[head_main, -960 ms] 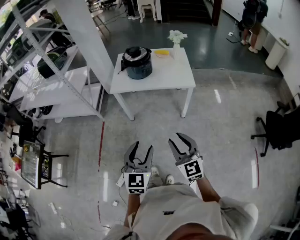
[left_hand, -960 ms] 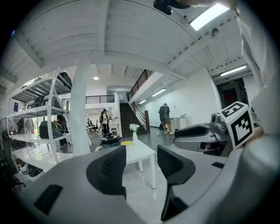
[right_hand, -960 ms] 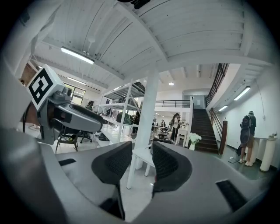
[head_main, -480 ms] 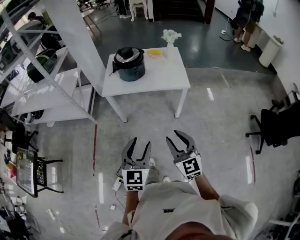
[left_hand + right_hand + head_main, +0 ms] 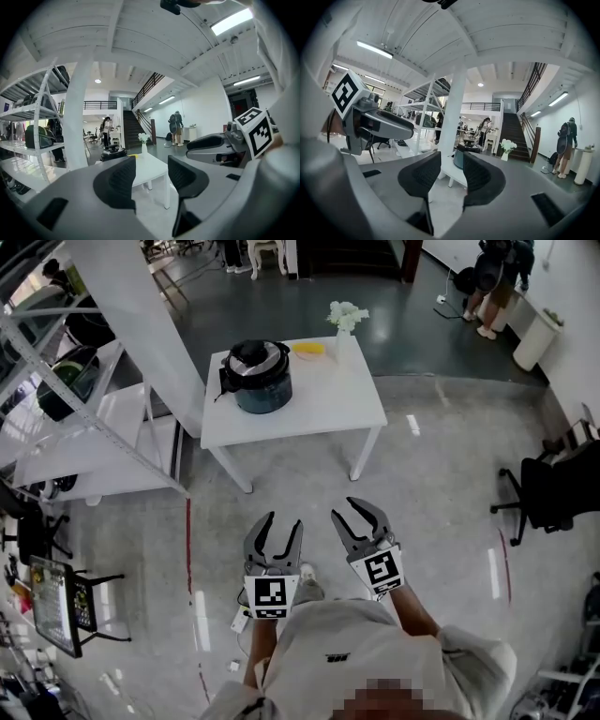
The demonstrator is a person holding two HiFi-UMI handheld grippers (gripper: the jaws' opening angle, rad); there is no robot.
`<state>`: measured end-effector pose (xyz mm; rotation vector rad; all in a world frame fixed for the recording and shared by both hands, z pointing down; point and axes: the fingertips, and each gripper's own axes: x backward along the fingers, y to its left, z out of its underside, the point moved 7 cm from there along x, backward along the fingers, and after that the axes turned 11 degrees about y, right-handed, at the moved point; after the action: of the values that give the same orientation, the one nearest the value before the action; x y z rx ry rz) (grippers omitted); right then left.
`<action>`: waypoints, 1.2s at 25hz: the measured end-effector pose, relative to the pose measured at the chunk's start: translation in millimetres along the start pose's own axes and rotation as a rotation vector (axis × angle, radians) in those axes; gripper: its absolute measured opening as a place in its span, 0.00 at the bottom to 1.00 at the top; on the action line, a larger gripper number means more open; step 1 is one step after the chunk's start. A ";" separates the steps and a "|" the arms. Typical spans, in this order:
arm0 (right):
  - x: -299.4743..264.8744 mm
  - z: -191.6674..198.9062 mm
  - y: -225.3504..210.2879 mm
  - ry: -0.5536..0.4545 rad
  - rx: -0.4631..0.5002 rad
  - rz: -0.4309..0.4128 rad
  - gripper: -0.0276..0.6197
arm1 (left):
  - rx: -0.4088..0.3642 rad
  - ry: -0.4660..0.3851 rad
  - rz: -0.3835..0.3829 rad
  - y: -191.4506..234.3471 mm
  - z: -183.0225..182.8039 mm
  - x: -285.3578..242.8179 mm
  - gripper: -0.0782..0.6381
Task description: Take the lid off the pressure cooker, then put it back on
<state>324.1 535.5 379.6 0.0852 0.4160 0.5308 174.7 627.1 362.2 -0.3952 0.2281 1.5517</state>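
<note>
the pressure cooker [image 5: 259,378] stands upright on the white table [image 5: 328,399], well ahead of the person. its lid [image 5: 257,359] is seated on top, so the inside is hidden. a dark handle sticks out toward the head view's left. a vase [image 5: 345,320] at the table's far edge holds white flowers.

both hands are held low over the floor, side by side and pointing at the table. the left gripper [image 5: 281,521] has just been closing, its jaws narrowly apart on nothing. the right gripper [image 5: 361,509] is slightly parted and empty too.
</note>
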 end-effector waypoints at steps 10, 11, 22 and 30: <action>-72.5 -27.5 -5.2 0.050 -0.040 0.012 0.25 | -0.006 0.002 0.026 66.2 -10.5 -45.9 0.42; -78.8 -30.9 -5.5 0.051 -0.040 0.013 0.25 | -0.006 0.005 0.027 72.0 -10.9 -49.4 0.42; -131.9 -45.0 -11.5 0.042 -0.025 0.033 0.25 | -0.020 0.000 0.052 116.1 -16.0 -83.8 0.42; -154.9 -55.6 -19.5 0.046 -0.034 0.053 0.25 | -0.019 -0.012 0.063 136.8 -21.7 -107.8 0.42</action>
<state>189.8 438.5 381.5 0.0512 0.4502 0.5931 39.2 515.8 369.9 -0.3969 0.2184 1.6189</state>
